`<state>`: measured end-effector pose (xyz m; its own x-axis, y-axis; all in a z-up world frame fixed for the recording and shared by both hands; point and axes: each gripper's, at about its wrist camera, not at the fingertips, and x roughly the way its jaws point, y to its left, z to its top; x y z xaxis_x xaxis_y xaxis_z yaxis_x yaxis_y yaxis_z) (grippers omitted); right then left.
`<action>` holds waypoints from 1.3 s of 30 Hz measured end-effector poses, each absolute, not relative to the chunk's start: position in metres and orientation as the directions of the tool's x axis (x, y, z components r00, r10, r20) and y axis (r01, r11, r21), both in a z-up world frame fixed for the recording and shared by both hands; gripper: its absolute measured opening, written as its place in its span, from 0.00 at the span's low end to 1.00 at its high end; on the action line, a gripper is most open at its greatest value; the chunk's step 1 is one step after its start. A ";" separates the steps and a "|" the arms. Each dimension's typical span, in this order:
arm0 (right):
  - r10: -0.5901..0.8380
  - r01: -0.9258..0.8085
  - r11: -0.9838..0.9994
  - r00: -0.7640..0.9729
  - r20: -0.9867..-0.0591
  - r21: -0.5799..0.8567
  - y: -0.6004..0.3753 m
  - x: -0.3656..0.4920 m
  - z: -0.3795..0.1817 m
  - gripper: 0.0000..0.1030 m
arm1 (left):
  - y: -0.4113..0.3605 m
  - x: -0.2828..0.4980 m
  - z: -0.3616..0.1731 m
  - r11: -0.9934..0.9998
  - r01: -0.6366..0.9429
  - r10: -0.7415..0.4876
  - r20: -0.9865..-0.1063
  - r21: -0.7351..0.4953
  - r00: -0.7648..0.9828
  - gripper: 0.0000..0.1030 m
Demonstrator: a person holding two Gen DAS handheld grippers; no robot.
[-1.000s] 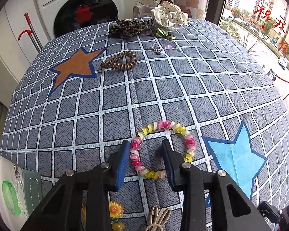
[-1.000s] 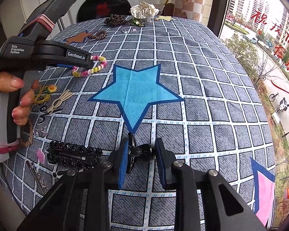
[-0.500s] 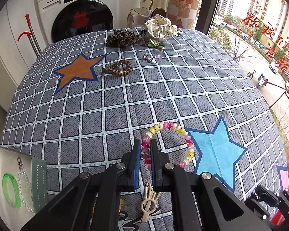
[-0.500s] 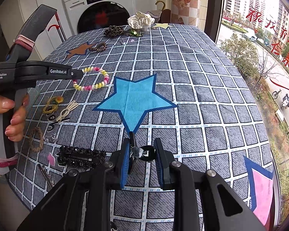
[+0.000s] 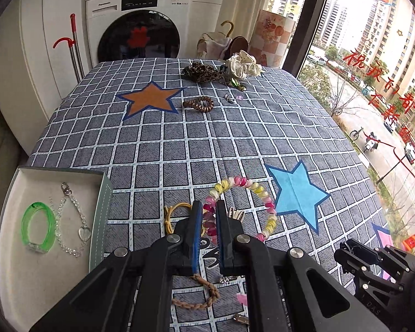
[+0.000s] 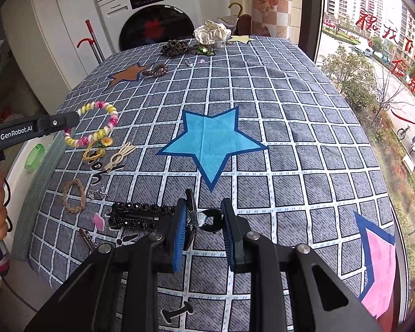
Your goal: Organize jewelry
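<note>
Spiral bracelet clamped in left gripper, just right of the open tray. Yellow tie and rabbit clip lie under it. Only right-wrist view shows right gripper pinching a black clip beside beaded barrettes.

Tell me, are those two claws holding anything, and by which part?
Yes. The left gripper is shut on the pastel spiral bracelet, pinching one side of its loop. The right gripper clamps a black hair clip across its middle.
</note>
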<state>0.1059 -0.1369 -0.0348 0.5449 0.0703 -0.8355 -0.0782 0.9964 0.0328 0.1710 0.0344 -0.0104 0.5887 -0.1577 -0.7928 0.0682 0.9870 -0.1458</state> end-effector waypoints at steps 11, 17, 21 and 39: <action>0.123 -0.167 0.985 0.554 -0.823 0.034 -0.088 0.099 -0.020 0.26 | 0.084 0.116 0.002 0.988 0.008 -0.122 -0.748 -0.154 0.652 0.16; 0.152 -0.212 0.977 0.554 -0.818 0.037 -0.060 0.097 -0.012 0.26 | 0.113 0.101 0.003 0.985 -0.032 -0.103 -0.739 -0.167 0.666 0.16; 0.163 -0.231 0.972 0.547 -0.821 0.039 -0.046 0.097 -0.012 0.26 | 0.126 0.097 -0.003 0.984 -0.046 -0.099 -0.750 -0.170 0.654 0.16; 0.146 -0.189 0.981 0.533 -0.833 0.051 -0.070 0.084 -0.020 0.26 | 0.058 0.082 -0.041 0.995 0.090 -0.081 -0.786 -0.033 0.613 1.00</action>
<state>0.0842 -0.0697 -0.0203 0.5334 0.1462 -0.8331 -0.1887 0.9807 0.0512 0.0818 0.0583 -0.0411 0.6128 -0.0814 -0.7860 0.0900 0.9954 -0.0329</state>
